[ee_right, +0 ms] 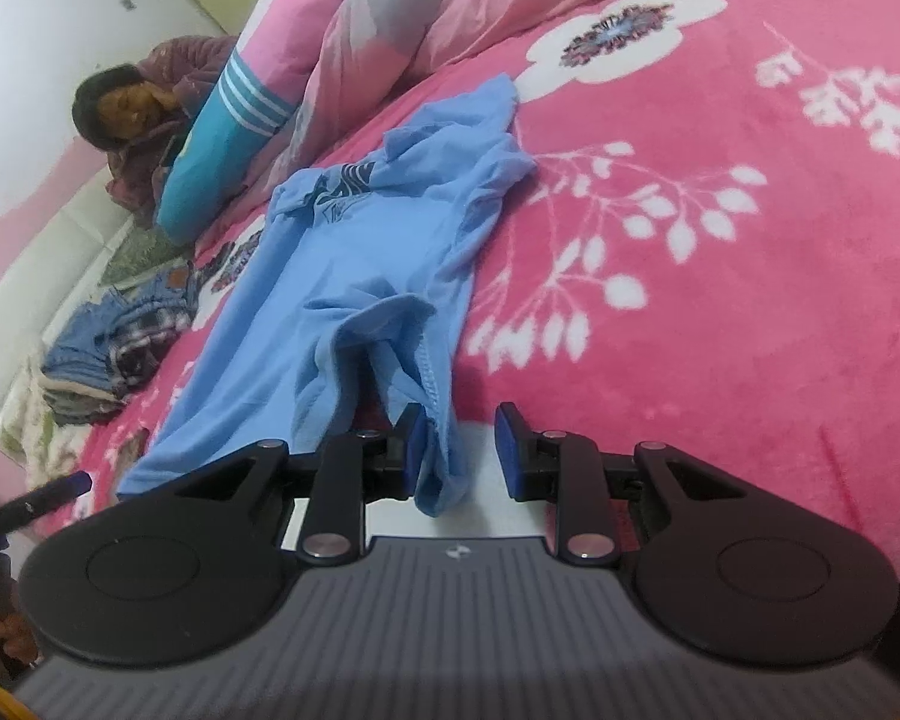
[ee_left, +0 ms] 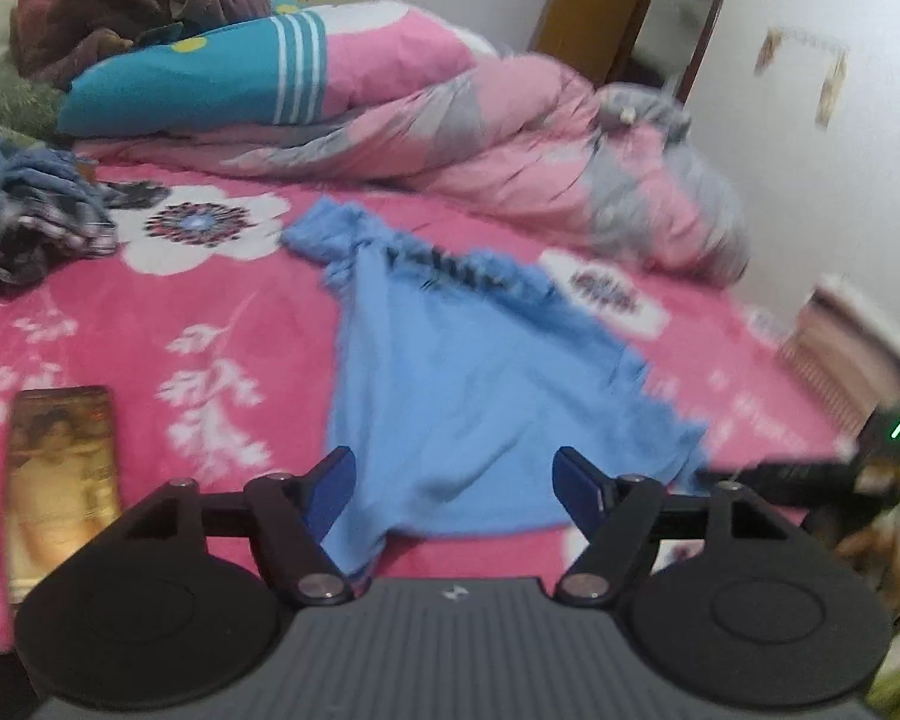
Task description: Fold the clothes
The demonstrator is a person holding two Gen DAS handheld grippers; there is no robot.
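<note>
- T-shirt (ee_right: pixel 366 276), light blue, lies spread on the pink flowered blanket (ee_right: pixel 720 324) that covers the bed, rumpled along its edges.
- In the right wrist view its long axis runs away from the camera: hem nearest, dark chest print (ee_right: pixel 345 189) and sleeves at the far end, toward the heaped pink and grey quilt (ee_left: pixel 510 138).
- Left tool (ee_left: pixel 455 483) hovers over the near part of the shirt with its jaws wide apart; cloth lies between and under them, and nothing is gripped.
- Right tool (ee_right: pixel 459 450) is partly open; a bunched fold of the hem hangs against its left pad (ee_right: pixel 413 450), while the right pad is clear of the cloth, so the hem is not clamped.
- Pile of blue and checked clothes (ee_left: pixel 24 210) sits well apart from the shirt, on the left in the left wrist view.
- Flat printed packet (ee_left: pixel 60 480) lies on the blanket near the left tool.
- Person in a purple quilted jacket (ee_left: pixel 150 6) lies at the far end of the bed, beside a teal striped pillow (ee_left: pixel 210 78).
</note>
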